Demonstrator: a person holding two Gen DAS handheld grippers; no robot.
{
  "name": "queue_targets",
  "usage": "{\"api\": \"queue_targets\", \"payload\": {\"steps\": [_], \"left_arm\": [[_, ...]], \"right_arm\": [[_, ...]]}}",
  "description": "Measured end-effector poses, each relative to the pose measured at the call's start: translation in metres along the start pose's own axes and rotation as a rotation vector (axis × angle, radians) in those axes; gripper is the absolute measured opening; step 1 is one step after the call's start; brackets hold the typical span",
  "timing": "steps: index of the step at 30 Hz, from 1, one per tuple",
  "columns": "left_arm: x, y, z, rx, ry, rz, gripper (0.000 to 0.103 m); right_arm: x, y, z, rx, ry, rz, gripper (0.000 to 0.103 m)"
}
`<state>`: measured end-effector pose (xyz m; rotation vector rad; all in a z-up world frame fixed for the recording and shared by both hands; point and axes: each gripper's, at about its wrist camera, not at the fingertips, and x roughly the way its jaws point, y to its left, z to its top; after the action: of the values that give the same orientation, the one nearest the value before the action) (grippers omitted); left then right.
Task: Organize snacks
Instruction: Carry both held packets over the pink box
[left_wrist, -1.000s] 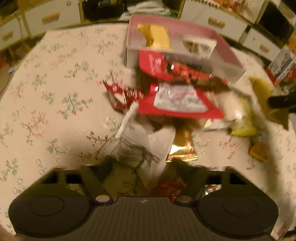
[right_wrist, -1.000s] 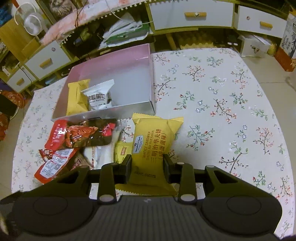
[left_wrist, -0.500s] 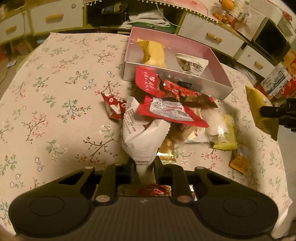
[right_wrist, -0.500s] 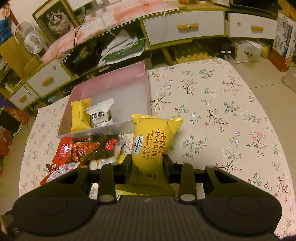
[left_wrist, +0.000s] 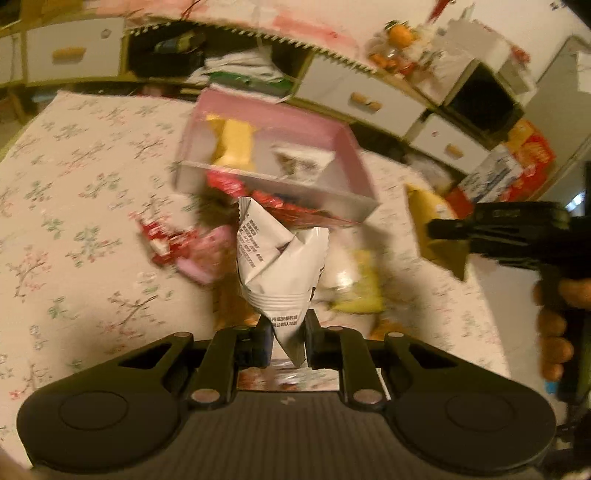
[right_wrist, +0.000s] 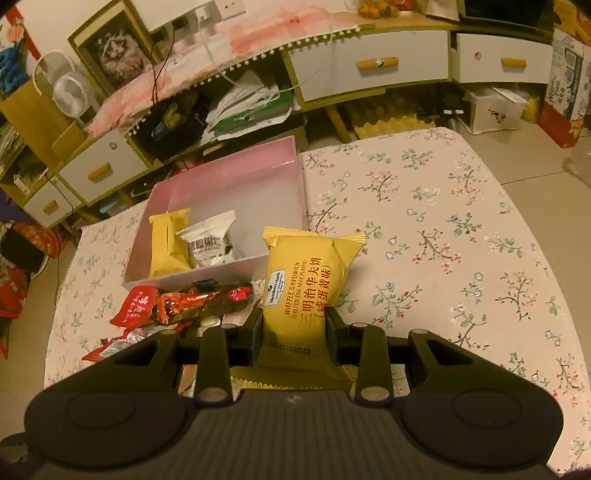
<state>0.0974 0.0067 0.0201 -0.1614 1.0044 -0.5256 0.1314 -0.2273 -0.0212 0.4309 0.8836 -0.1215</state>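
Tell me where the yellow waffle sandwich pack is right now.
The yellow waffle sandwich pack is clamped in the right gripper, held above the floral tablecloth just off the pink box's near right corner.

Warm, dim amber indoor light; the left wrist view is smeared by motion blur, the pink box (left_wrist: 275, 162) soft, while the right wrist view stays sharp; fisheye bending curves cabinets at both frames' edges

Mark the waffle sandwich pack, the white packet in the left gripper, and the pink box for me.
waffle sandwich pack (right_wrist: 299, 291): right wrist view, on its printed front.
white packet (left_wrist: 275, 273): left wrist view, on its creased middle.
pink box (right_wrist: 236, 181): right wrist view, on its bare inner floor.
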Motion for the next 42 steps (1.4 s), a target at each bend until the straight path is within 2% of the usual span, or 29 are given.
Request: {"api": "queue_targets", "payload": {"steps": [3,10,20,22,30,36,42], "left_arm": [[-0.006,-0.006,0.005,0.0,-0.031,-0.051,0.019],[-0.011,-0.012,0.019,-0.033,-0.076,-0.116,0.018],[-0.022,0.007,0.039,-0.118,-0.11,-0.228,0.018],[-0.025,0.014,0.044,-0.107,-0.127,-0.22,0.018],[-0.015,0.05,0.071,-0.171,-0.12,-0.213,0.018],[0.021,0.042,0.104,-0.131,-0.119,-0.185,0.018],[0.068,0.031,0.124,-0.045,-0.1,-0.128,0.018]], "right_arm": [[-0.005,-0.002,0.003,0.018,-0.021,0.006,0.031],[-0.013,0.001,0.006,0.022,-0.059,0.03,0.031],[-0.024,0.006,0.012,0.017,-0.095,0.095,0.031],[-0.023,0.007,0.014,0.02,-0.099,0.097,0.031],[-0.023,0.005,0.023,0.017,-0.119,0.114,0.031],[0.001,0.015,0.036,-0.059,-0.113,0.105,0.031],[0.041,0.03,0.05,-0.132,-0.079,0.113,0.031]]}}
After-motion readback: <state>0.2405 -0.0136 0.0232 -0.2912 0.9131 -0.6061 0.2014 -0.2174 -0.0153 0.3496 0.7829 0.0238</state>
